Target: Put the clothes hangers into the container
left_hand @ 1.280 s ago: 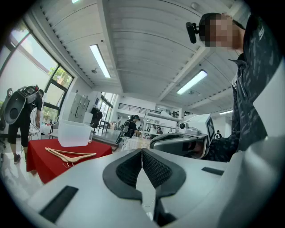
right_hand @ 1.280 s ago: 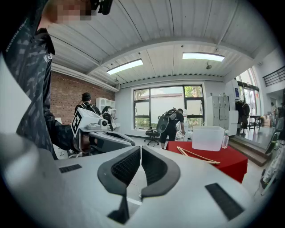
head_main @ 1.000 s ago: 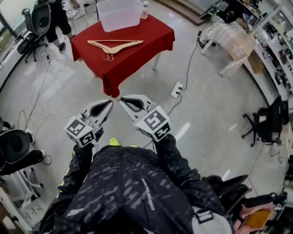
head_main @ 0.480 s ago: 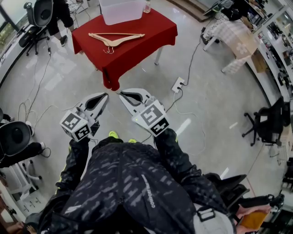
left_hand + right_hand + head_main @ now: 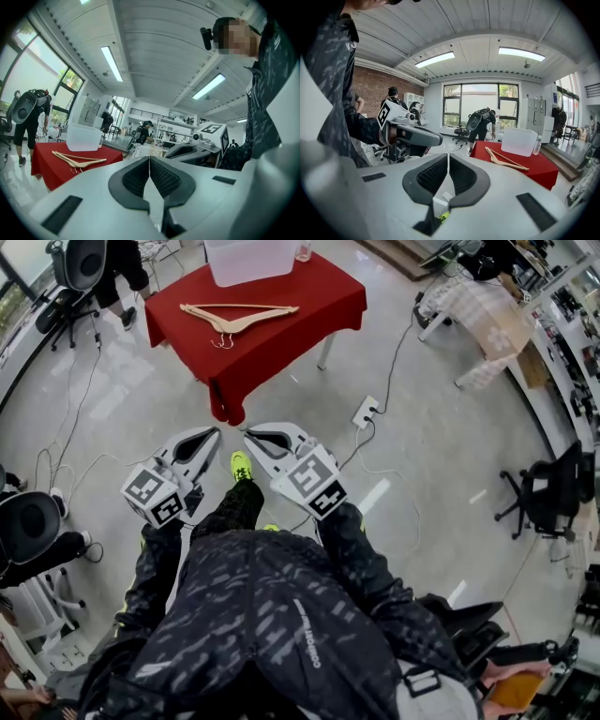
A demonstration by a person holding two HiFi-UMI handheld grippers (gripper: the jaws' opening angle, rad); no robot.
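On the red-clothed table [image 5: 314, 310] ahead, wooden clothes hangers [image 5: 239, 317] lie just beside the translucent container [image 5: 251, 261], well apart from the left gripper [image 5: 212, 437] and right gripper [image 5: 253, 436], both held above the floor [image 5: 431, 418] with jaws together, empty.

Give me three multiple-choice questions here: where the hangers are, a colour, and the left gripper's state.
1. Where do the hangers lie?
A: on the table, outside the container
B: inside the container
C: held by a gripper

2. What colour is the table's cloth?
A: blue
B: white
C: red

3. How do the left gripper's fingers stand?
A: wide open
B: closed, empty
C: closed on a hanger

Answers: A, the head view shows them on the cloth; C, the cloth is red in every view; B, the left gripper view shows the fingers meeting on nothing.
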